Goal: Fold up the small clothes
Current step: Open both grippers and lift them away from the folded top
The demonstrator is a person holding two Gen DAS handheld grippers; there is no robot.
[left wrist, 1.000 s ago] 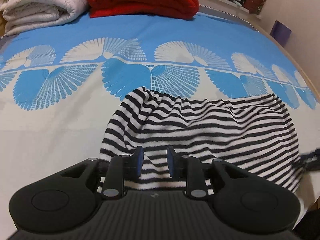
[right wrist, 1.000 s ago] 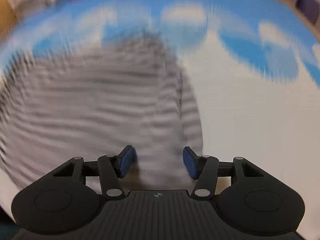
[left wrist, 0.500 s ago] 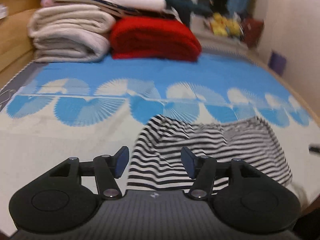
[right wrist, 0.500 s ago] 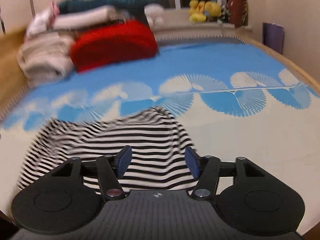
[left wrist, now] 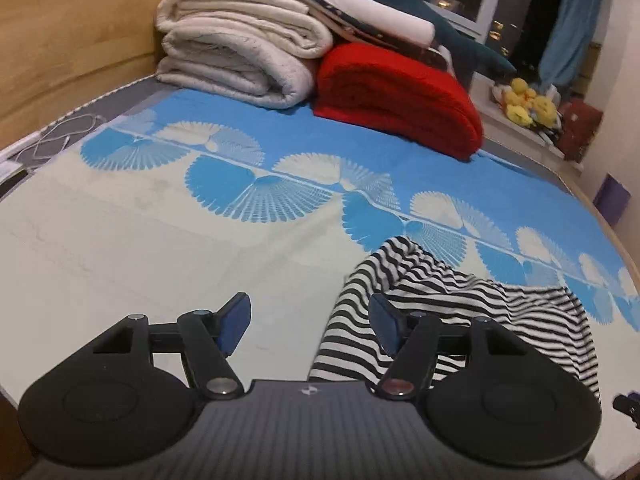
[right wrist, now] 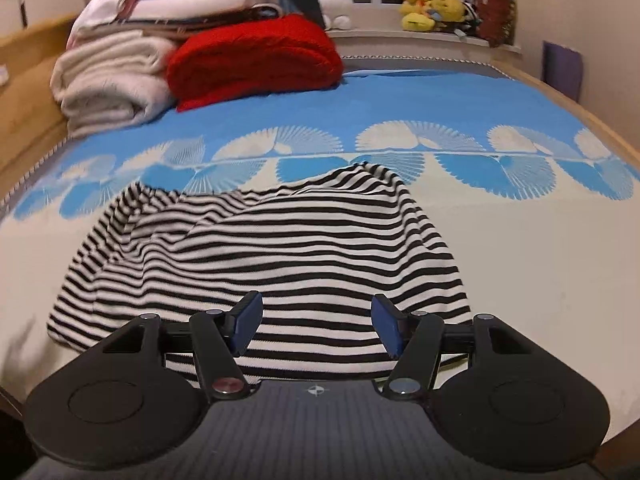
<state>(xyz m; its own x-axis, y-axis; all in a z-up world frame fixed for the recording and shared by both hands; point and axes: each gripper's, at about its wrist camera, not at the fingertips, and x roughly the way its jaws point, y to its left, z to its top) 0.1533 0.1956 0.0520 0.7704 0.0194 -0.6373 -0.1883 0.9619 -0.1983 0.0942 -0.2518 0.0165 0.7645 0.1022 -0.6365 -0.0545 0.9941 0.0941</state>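
Observation:
A black-and-white striped garment (right wrist: 280,248) lies rumpled on the bed, folded over once, its far edge reaching the blue band of the bedspread. My right gripper (right wrist: 316,326) hovers open above its near edge, nothing between the blue pads. In the left wrist view the same striped garment (left wrist: 500,320) lies to the right. My left gripper (left wrist: 310,326) is off its left edge over bare cream sheet; its jaws are still opening and hold nothing. The right finger (left wrist: 386,326) overlaps the cloth's edge in the picture.
The bedspread (left wrist: 160,248) is cream near me and blue with white fan shapes farther off. At the head of the bed stand folded cream blankets (left wrist: 236,52) and a red blanket (left wrist: 400,100). Yellow soft toys (right wrist: 432,10) sit on the sill. A wooden bed frame (left wrist: 60,40) runs along the left.
The left gripper let go of the striped cloth, opened and drew back to the left and up. The right gripper also pulled back and rose; more of the bed shows in both views.

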